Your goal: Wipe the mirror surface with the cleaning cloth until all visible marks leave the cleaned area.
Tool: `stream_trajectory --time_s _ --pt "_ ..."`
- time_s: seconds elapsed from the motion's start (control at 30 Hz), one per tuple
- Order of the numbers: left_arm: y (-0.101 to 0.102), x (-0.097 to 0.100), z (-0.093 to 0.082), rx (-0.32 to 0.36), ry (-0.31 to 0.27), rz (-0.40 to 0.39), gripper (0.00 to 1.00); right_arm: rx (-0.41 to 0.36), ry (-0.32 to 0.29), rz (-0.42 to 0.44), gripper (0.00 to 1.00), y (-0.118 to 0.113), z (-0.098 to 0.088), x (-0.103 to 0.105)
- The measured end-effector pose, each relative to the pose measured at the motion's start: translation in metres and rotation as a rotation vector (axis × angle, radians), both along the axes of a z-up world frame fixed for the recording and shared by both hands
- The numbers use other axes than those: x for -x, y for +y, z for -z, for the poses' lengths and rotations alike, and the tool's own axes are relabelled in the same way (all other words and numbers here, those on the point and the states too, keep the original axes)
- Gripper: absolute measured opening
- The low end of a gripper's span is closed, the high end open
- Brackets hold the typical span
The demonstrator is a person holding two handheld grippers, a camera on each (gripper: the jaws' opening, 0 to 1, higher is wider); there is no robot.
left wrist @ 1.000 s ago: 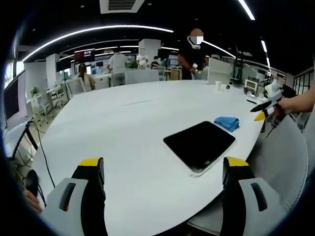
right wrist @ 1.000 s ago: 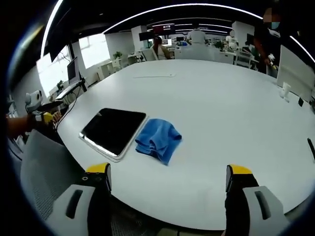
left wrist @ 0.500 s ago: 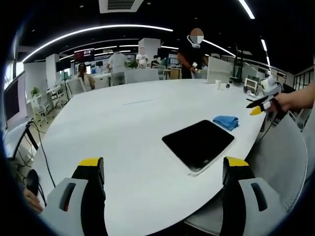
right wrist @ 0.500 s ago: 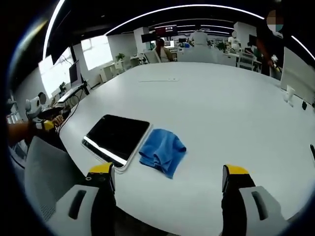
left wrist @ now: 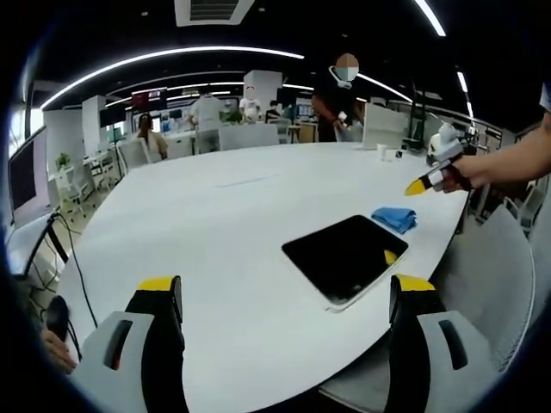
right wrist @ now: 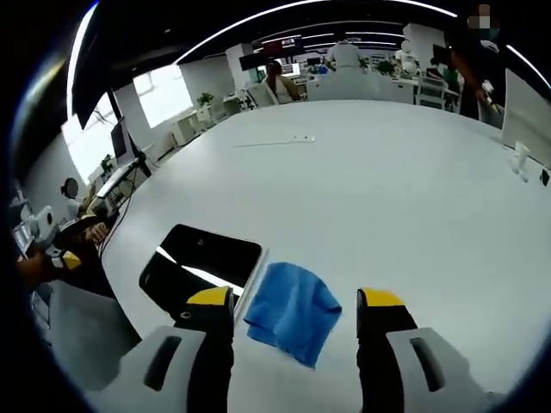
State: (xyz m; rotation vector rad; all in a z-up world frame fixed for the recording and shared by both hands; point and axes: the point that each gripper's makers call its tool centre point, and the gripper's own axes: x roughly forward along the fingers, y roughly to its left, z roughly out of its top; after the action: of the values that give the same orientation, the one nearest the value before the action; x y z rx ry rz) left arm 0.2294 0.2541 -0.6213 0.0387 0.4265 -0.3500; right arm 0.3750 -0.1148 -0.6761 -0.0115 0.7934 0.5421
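Note:
The mirror (left wrist: 344, 255), a dark glossy slab with a pale rim, lies flat near the white table's edge. Just beyond it sits the crumpled blue cloth (left wrist: 396, 218). My left gripper (left wrist: 286, 291) is open and hangs low over the table, well short of the mirror. A hand brings my right gripper (left wrist: 430, 179) in from the right, above the cloth. In the right gripper view, the right gripper (right wrist: 294, 298) is open and close over the cloth (right wrist: 293, 311), which shows between its yellow-tipped jaws. The mirror (right wrist: 202, 262) lies just left of the cloth. The left gripper (right wrist: 53, 256) shows small at the far left.
The large white oval table (left wrist: 215, 224) stretches away from me. A grey mesh chair (left wrist: 508, 284) stands at its near right edge. Several people (left wrist: 343, 95) stand or sit beyond the far side, near desks and monitors. Cables (left wrist: 69, 258) hang at the left.
My right gripper has come in over the table and down toward the cloth, and its jaws stand closer together. The left gripper has barely moved.

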Motion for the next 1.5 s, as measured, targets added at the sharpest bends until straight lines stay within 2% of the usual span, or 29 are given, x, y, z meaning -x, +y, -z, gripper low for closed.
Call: stream_trajectory --time_s 0.13,0.23,0.37,0.53,0.63,0.73,0.8,0.87,0.9,1.03,1.4,1.43,1.47,1.5 --pt "-0.001 0.002 0.002 0.009 0.006 -0.004 0.99 0.009 0.03 0.005 0.46 0.004 0.012 -0.004" --pt "-0.002 0.003 0.003 0.012 0.008 -0.01 0.99 0.018 0.07 0.017 0.39 0.007 0.029 -0.004" --pt "-0.004 0.005 0.005 0.024 0.004 -0.033 0.99 0.047 0.068 0.013 0.36 0.011 0.042 -0.006" --pt "-0.01 0.01 0.008 0.028 0.012 -0.035 0.99 0.067 0.083 0.041 0.25 0.013 0.053 -0.011" --pt "-0.014 0.009 0.008 0.022 0.015 -0.027 0.99 0.11 0.085 0.049 0.18 0.011 0.06 -0.012" --pt "-0.015 0.008 0.007 0.024 0.011 -0.027 0.99 0.096 0.112 0.051 0.16 0.017 0.061 -0.01" --pt "-0.017 0.007 0.007 0.022 0.013 -0.026 0.99 0.134 0.114 0.03 0.15 0.017 0.063 -0.007" --pt "-0.021 0.006 0.008 0.02 0.015 -0.018 0.99 0.14 0.115 0.039 0.13 0.018 0.066 -0.009" --pt "-0.022 0.006 0.009 0.017 0.016 -0.013 0.99 0.167 0.109 0.043 0.09 0.015 0.066 -0.009" --pt "-0.027 0.005 0.008 0.017 0.017 -0.002 0.99 0.191 0.108 0.027 0.04 0.014 0.066 -0.007" --pt "-0.024 0.007 0.008 0.014 0.022 -0.001 0.99 0.192 0.141 0.035 0.03 0.013 0.067 -0.009" --pt "-0.024 0.007 0.009 0.014 0.024 -0.002 0.99 0.202 0.146 0.031 0.03 0.014 0.067 -0.01" --pt "-0.022 0.006 0.01 0.015 0.024 -0.004 0.99 0.196 0.177 0.065 0.03 0.013 0.067 -0.011" --pt "-0.021 0.005 0.01 0.016 0.024 -0.005 0.99 0.2 0.181 0.047 0.03 0.013 0.067 -0.01"
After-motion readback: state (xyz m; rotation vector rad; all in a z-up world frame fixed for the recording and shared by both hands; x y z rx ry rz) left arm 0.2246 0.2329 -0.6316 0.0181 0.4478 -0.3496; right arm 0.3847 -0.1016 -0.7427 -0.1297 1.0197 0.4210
